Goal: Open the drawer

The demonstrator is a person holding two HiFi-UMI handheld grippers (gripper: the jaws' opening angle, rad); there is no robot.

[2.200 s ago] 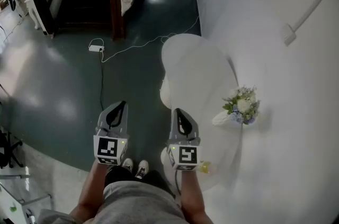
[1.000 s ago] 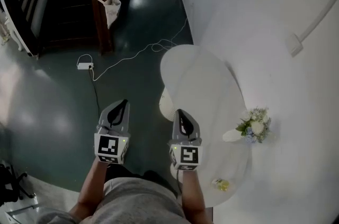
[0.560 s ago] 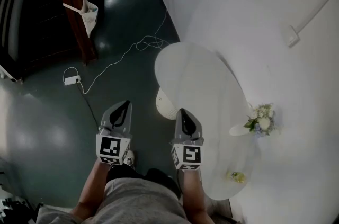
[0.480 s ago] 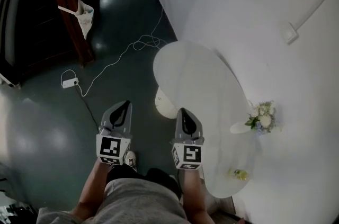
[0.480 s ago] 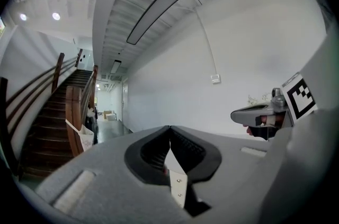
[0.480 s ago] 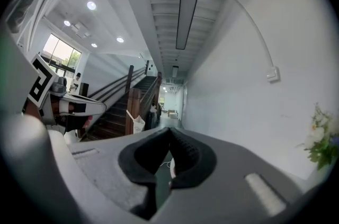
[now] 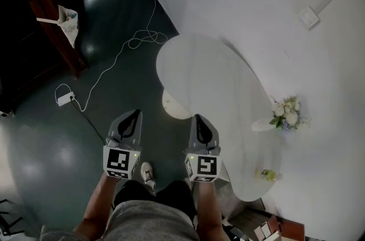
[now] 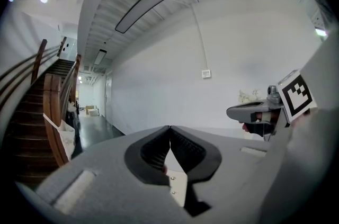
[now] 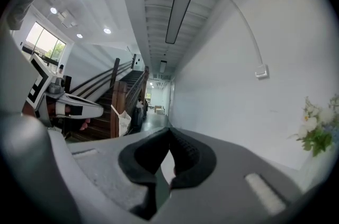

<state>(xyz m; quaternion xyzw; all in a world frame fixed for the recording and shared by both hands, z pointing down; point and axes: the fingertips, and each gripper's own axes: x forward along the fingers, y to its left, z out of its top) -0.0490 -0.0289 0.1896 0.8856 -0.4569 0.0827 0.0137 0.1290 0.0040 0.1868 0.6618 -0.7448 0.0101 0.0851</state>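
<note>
Left hand-held gripper: pressed together, empty, held out level before me.
Right hand-held gripper: also closed on nothing.
Drawer: in none of my views; I judge I must find it first.
Risk, surface: at 1 o'clock; swinging round could knock its flowers.
Risk, cable: at 11 o'clock, could snag my foot.

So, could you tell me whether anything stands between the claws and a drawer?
No drawer shows in any view, so that cannot be judged. The left claw and right claw, both shut and empty, hang over the floor beside the white table.
</note>
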